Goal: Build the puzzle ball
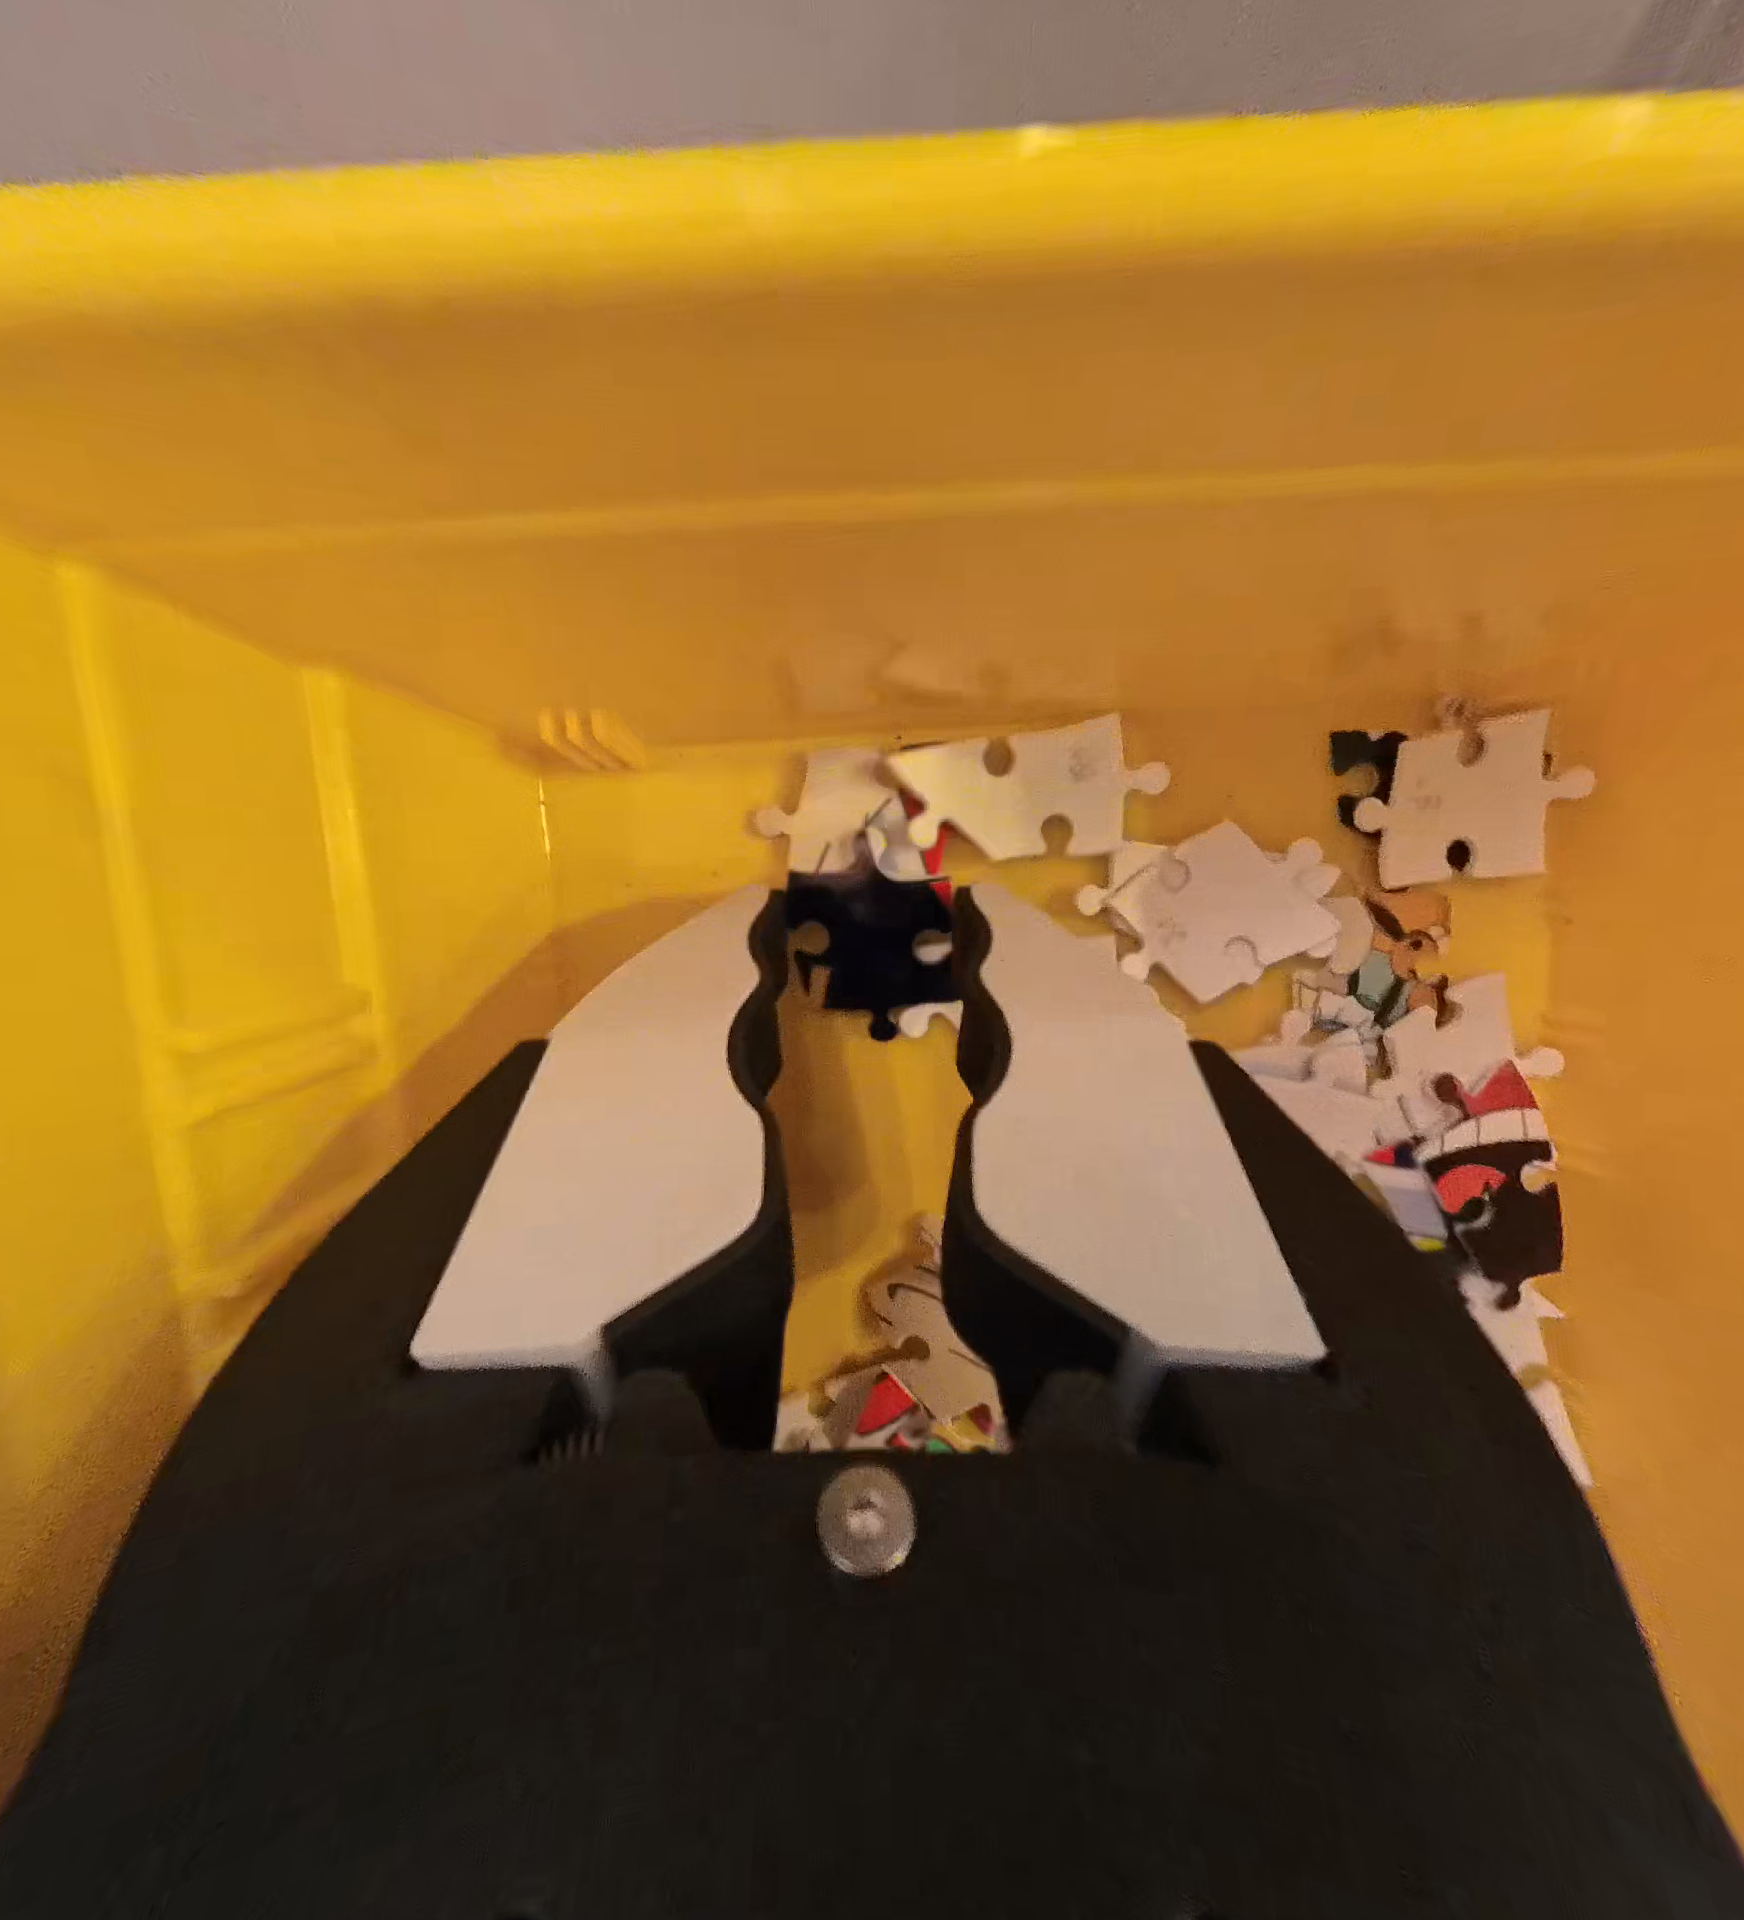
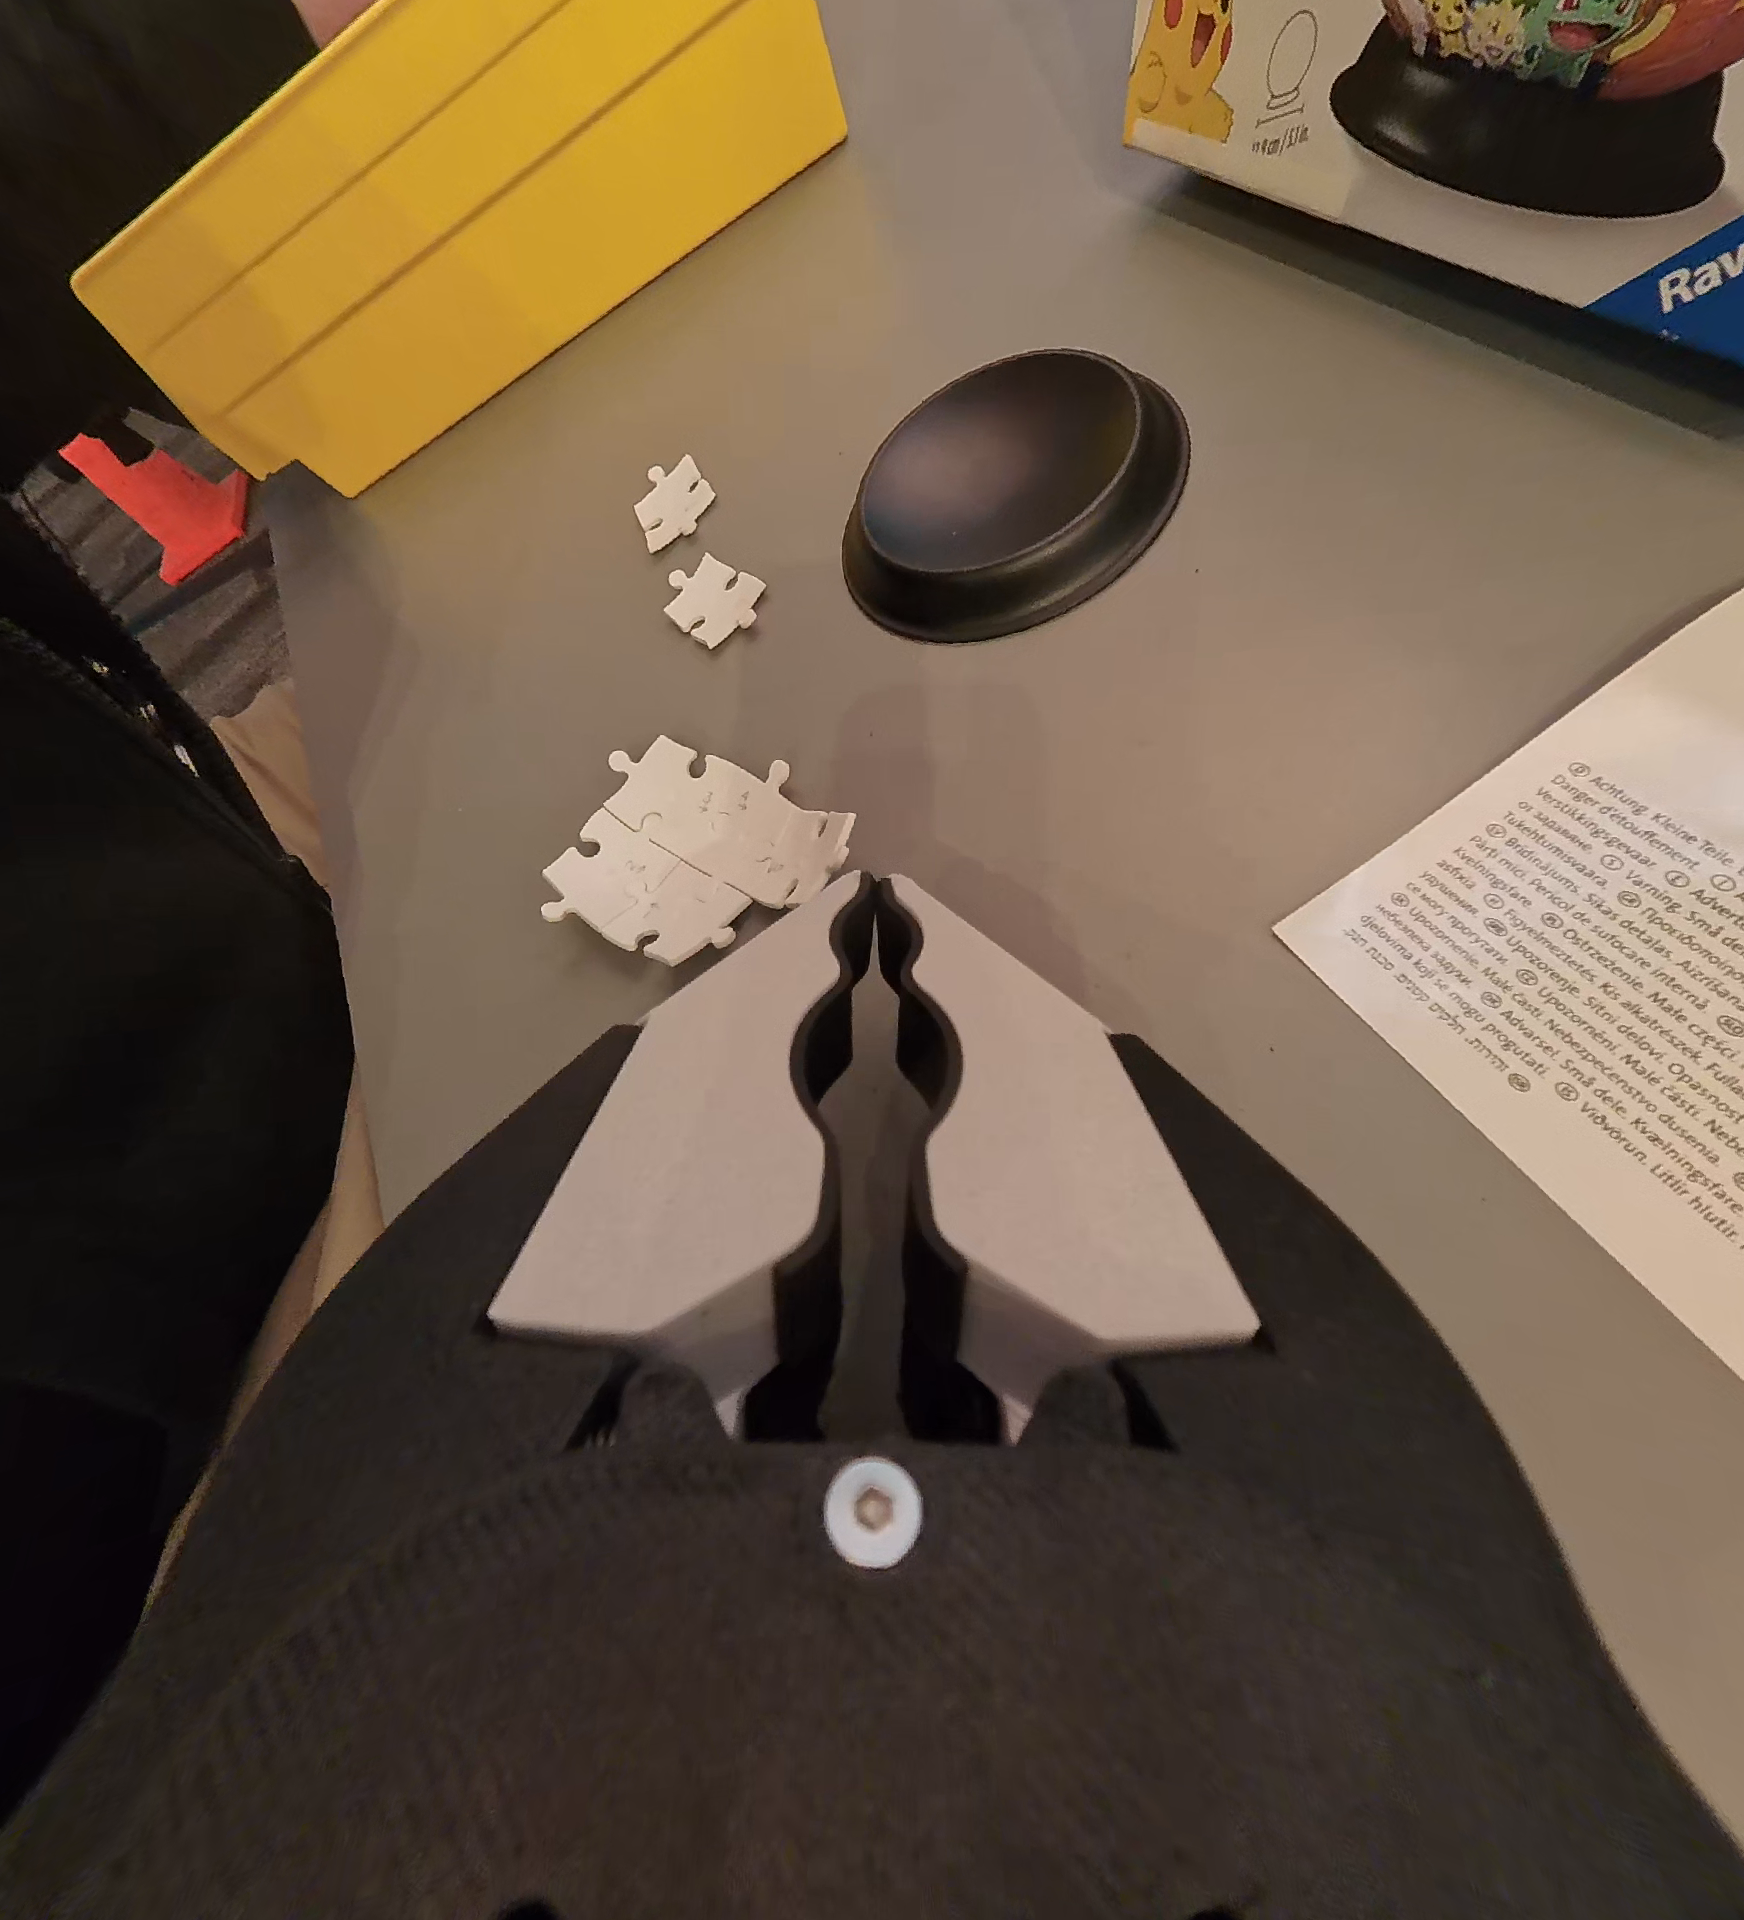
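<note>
My left gripper (image 1: 870, 935) is down inside the yellow bin (image 1: 847, 468). Its jaws are closed on a dark puzzle piece (image 1: 868, 951) that spans the gap between the tips. Several loose puzzle pieces (image 1: 1221, 914), white side or printed side up, lie on the bin floor ahead and to the right. My right gripper (image 2: 873, 883) is shut and empty, just above the grey table. Its tips are beside a joined patch of white pieces (image 2: 681, 857). Two single white pieces (image 2: 676, 502) (image 2: 714, 600) lie farther out. The black ball stand (image 2: 1015, 499) sits beyond them.
The yellow bin (image 2: 452, 239) stands at the far left of the grey table (image 2: 1107, 831). The puzzle box (image 2: 1533, 156) lies at the far right and a printed instruction sheet (image 2: 1626, 987) at the right. A person's dark sleeve (image 2: 68, 831) fills the left edge. My right fingertips sit around 45 centimeters from my left ones.
</note>
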Action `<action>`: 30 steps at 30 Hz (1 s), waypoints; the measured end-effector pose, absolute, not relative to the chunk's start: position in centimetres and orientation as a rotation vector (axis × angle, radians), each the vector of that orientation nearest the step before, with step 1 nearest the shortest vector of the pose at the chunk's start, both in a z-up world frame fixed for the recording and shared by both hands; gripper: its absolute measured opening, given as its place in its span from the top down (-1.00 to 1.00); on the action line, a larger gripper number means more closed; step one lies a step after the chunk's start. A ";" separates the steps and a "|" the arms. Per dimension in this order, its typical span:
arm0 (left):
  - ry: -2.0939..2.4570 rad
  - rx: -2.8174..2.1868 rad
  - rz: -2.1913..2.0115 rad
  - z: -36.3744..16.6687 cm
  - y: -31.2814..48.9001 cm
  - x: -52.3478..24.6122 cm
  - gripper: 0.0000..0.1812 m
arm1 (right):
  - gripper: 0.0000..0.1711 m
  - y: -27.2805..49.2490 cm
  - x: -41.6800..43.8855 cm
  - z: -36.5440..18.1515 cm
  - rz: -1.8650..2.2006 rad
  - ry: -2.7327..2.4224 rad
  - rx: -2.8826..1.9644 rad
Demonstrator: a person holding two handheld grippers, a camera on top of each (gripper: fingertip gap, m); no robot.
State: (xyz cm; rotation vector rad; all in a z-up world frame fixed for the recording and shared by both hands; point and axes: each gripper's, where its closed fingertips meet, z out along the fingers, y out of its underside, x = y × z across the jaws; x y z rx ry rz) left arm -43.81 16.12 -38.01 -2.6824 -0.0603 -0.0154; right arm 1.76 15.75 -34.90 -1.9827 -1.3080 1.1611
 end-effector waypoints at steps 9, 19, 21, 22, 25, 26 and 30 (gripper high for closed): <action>0.041 -2.565 -0.376 -36.1 14.5 -39.0 0.68 | 1.00 15.7 1.8 -34.8 1.167 -1.307 -1.980; -0.146 -1.470 -1.369 -19.4 12.9 -37.9 0.68 | 1.00 15.7 1.7 -34.8 1.166 -1.308 -1.977; -0.169 -1.386 -1.420 -18.6 12.4 -38.4 0.68 | 1.00 15.7 1.7 -34.8 1.165 -1.310 -1.975; -0.164 -1.366 -1.432 -18.4 12.1 -38.4 0.68 | 1.00 15.7 1.7 -34.8 1.166 -1.309 -1.974; -0.161 -1.337 -1.451 -18.2 11.5 -38.1 0.68 | 1.00 15.7 1.7 -34.8 1.168 -1.308 -1.971; -0.154 -1.334 -1.453 -18.1 11.3 -38.0 0.68 | 1.00 15.7 1.7 -34.8 1.169 -1.309 -1.971; -0.097 -1.642 -1.234 -21.4 11.4 -37.1 0.67 | 1.00 15.7 1.7 -34.7 1.173 -1.308 -1.969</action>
